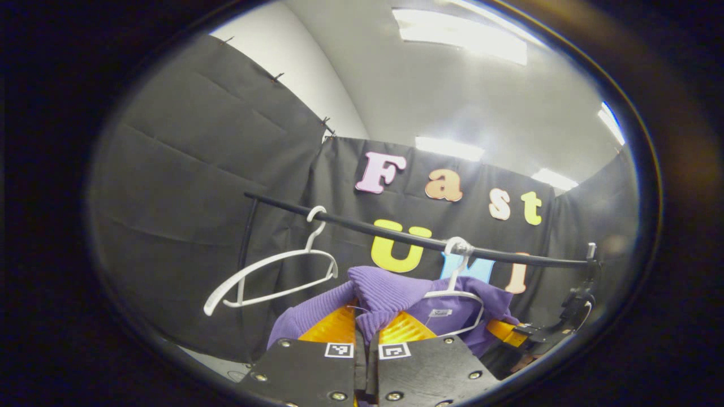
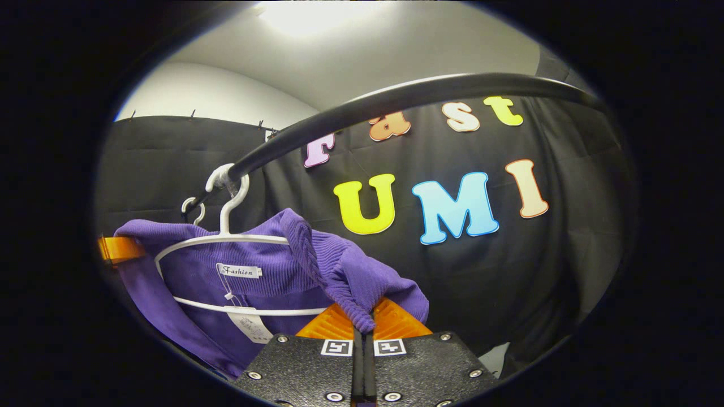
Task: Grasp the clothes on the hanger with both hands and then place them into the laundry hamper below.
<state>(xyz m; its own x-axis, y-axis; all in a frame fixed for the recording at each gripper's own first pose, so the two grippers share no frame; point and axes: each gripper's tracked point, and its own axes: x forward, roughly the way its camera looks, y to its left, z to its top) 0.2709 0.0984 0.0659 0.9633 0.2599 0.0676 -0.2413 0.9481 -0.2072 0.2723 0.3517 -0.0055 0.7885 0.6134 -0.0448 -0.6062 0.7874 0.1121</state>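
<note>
Purple sweater (image 1: 390,294) pinched between both tongs

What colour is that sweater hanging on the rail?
The sweater is purple, a ribbed knit; it shows best in the right gripper view, on a white hanger.

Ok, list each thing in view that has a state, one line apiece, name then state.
purple sweater: on its hanger, both shoulders pinched and lifted.
white hanger: hooked on the rail, inside the sweater.
empty white hanger: hooked on the rail, tilted, nothing on it.
black rail: horizontal, carrying both hangers.
left gripper: shut on a sweater fold.
right gripper: shut on a sweater fold.
</note>
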